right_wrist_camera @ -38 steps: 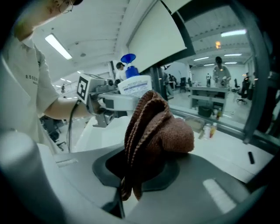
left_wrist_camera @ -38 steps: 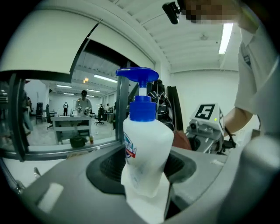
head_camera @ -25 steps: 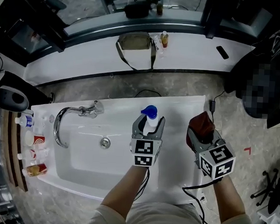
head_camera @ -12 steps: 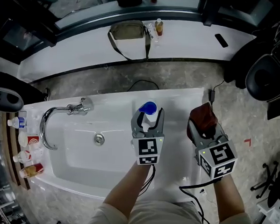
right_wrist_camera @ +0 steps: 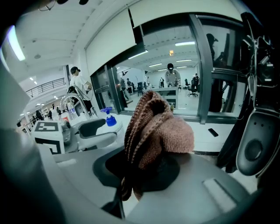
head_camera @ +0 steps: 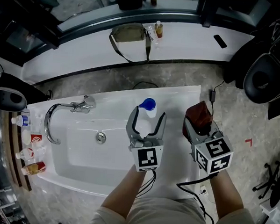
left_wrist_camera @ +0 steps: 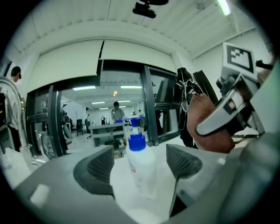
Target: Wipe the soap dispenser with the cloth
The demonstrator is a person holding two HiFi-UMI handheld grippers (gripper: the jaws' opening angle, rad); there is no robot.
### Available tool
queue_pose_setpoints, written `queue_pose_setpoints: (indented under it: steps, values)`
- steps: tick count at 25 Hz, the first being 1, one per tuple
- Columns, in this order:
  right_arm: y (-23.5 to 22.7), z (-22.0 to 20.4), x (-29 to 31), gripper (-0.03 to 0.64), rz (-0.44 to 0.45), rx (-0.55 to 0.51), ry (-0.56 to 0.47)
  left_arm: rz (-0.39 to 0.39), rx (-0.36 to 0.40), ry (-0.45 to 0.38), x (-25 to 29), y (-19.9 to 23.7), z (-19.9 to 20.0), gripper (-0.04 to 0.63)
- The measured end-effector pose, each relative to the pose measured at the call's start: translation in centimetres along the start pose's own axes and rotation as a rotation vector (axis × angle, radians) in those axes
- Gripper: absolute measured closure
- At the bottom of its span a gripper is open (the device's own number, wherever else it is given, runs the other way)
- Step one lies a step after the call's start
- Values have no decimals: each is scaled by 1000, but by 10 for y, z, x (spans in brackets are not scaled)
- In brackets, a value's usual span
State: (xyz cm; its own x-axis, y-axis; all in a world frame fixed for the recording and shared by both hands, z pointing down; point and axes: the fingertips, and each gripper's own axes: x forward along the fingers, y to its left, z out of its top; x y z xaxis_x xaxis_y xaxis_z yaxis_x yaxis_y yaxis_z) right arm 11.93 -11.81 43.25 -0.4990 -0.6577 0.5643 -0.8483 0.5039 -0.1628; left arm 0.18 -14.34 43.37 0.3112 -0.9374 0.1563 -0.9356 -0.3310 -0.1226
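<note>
A white soap dispenser (head_camera: 148, 107) with a blue pump top stands on the sink's right ledge. My left gripper (head_camera: 146, 120) is open, its jaws spread wide just in front of the bottle without touching it. In the left gripper view the soap dispenser (left_wrist_camera: 140, 165) stands upright a little beyond the two jaw pads. My right gripper (head_camera: 199, 124) is shut on a reddish-brown knitted cloth (head_camera: 198, 117), held to the right of the dispenser. The cloth (right_wrist_camera: 154, 131) bunches up over the jaws in the right gripper view, hiding the fingertips.
The white sink (head_camera: 81, 155) has a chrome tap (head_camera: 60, 114) at its left. Several small bottles (head_camera: 27, 143) line the left edge. A black cable (head_camera: 192, 187) trails near the right gripper. A bag (head_camera: 129, 33) lies on the white counter beyond.
My left gripper has opened wide and drawn back from the soap dispenser, which it was around a second ago. The right gripper holds the cloth about where it was.
</note>
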Motion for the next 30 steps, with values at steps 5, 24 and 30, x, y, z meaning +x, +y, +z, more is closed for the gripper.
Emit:
queue_pose_setpoints:
  steps: [5, 24, 30]
  values:
    - [17, 8, -21, 537, 20, 4, -40, 50, 93, -93, -65, 4, 76, 256]
    - [181, -50, -183, 537, -139, -37, -244, 6, -116, -232, -337, 17, 126, 595]
    - [256, -76, -249, 537, -168, -61, -309, -32, -109, -256, -442, 7, 140, 595]
